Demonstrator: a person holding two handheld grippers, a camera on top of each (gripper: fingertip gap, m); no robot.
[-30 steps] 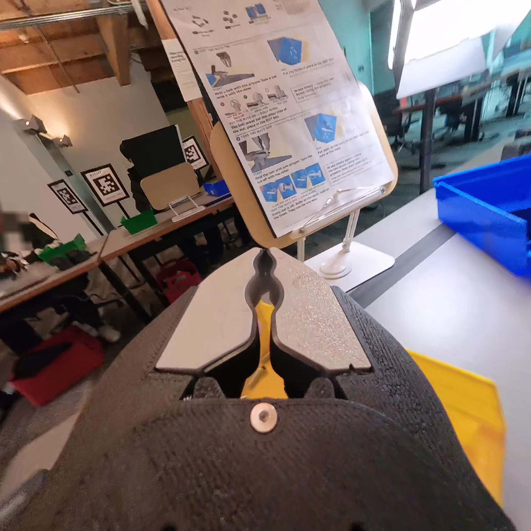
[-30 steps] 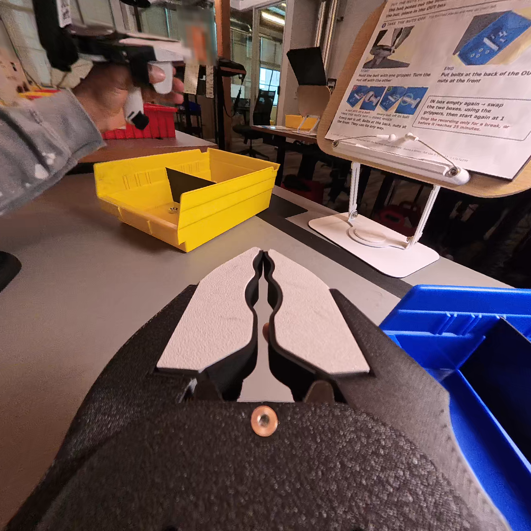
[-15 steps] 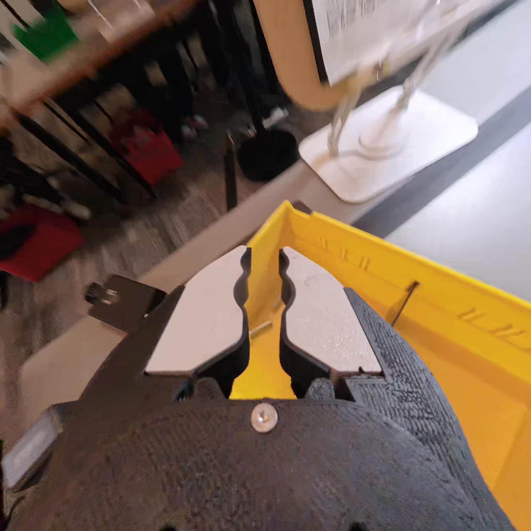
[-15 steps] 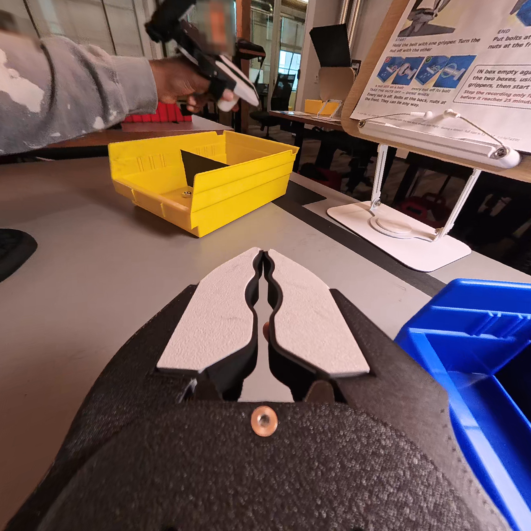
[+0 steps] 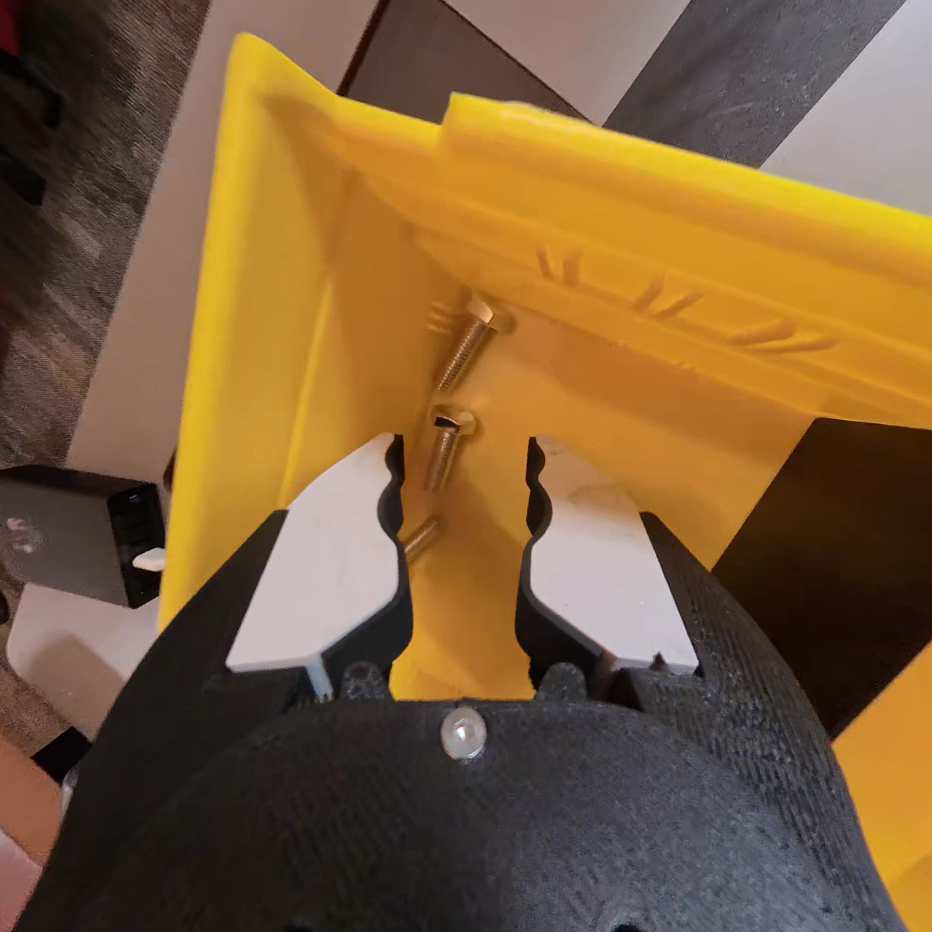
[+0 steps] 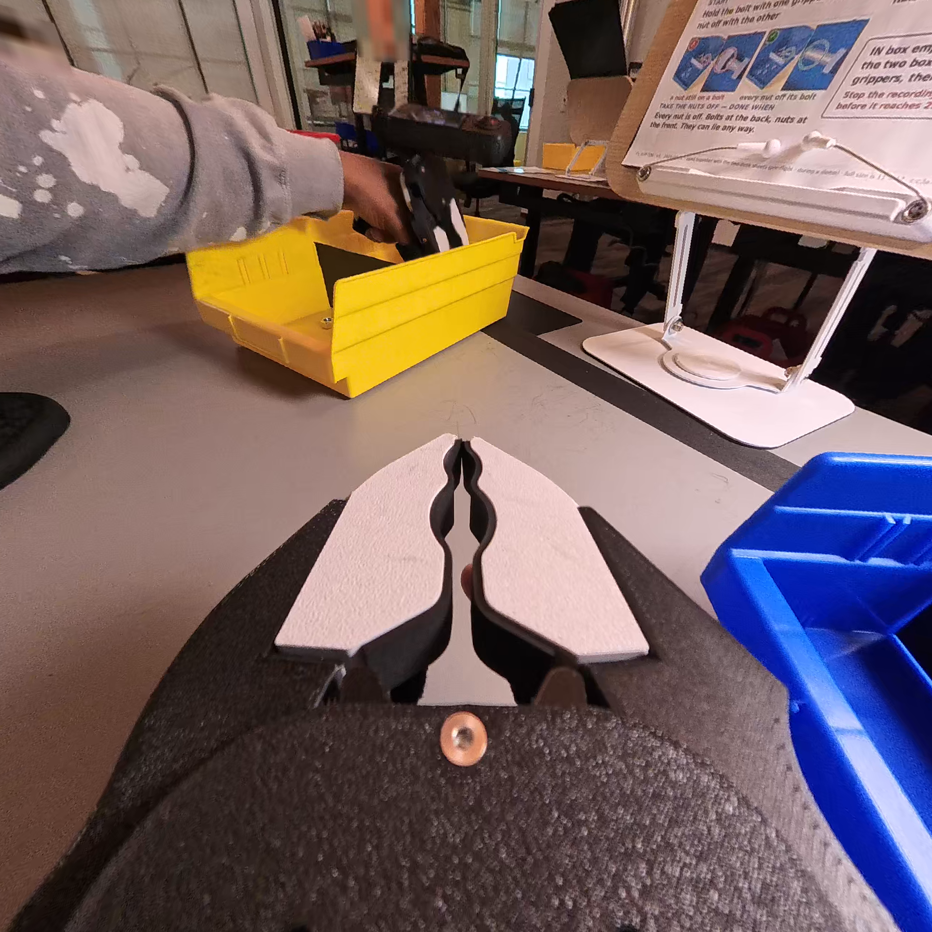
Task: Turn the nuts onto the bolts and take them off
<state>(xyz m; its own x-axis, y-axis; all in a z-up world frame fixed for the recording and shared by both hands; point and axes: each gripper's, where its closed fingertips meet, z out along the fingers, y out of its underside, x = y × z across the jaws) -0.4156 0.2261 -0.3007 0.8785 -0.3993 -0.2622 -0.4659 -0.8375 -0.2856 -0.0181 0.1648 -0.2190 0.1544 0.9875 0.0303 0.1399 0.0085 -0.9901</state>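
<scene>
My left hand-held gripper [image 5: 464,454] hangs released inside the yellow plastic bin [image 5: 655,212], over three brass bolts [image 5: 446,454]; my right hand-held gripper [image 6: 462,444] sits clenched, empty, above the grey bench [image 6: 201,479].

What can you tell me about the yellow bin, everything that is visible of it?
The yellow bin is an open-topped box that looks like moulded plastic, with ribbed walls and a lowered front lip. It rests flat on the grey table. A black divider splits it. Three brass-coloured bolts lie loose in the back compartment; one small nut lies at the front. The left gripper, open, reaches into the back compartment.
</scene>
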